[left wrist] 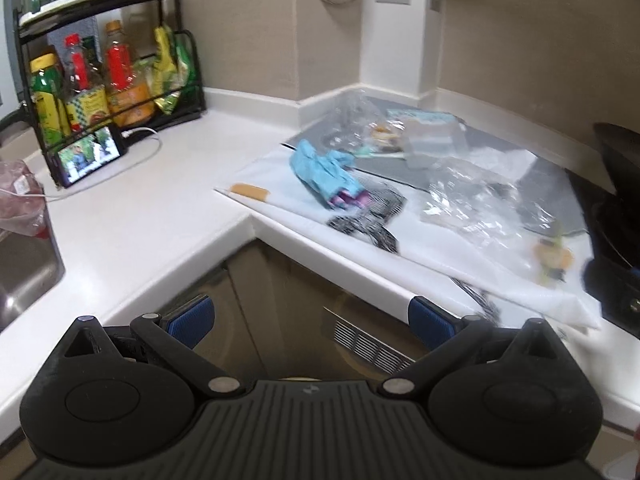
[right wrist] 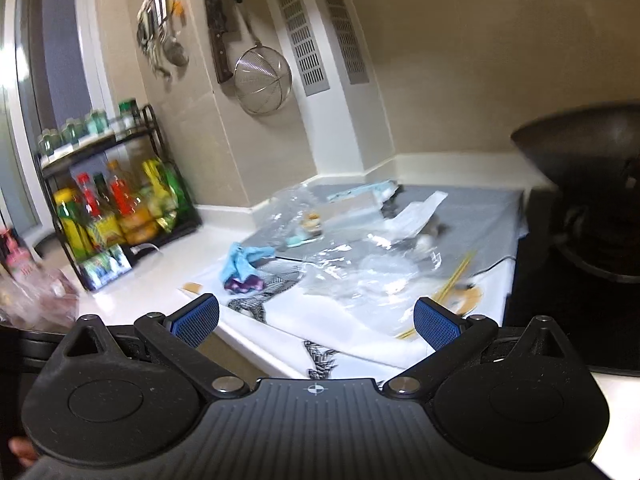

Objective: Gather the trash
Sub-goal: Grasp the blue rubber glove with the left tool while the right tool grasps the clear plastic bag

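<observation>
Left tongs (left wrist: 310, 318) spread apart, empty, short of the surface (left wrist: 132, 216) edge. Right tongs (right wrist: 316, 320) also apart, empty, low over the near edge. Trash sits on a white sheet (right wrist: 352, 332) beyond: blue glove (left wrist: 324, 172) at its left part, clear wrap (right wrist: 360, 268) right of glove, chopsticks (right wrist: 452, 284) further right. All likely light. Glove soft, pinch a fold. Wrap slippery, crinkly, bunch it. Chopsticks stiff, grip mid-length.
</observation>
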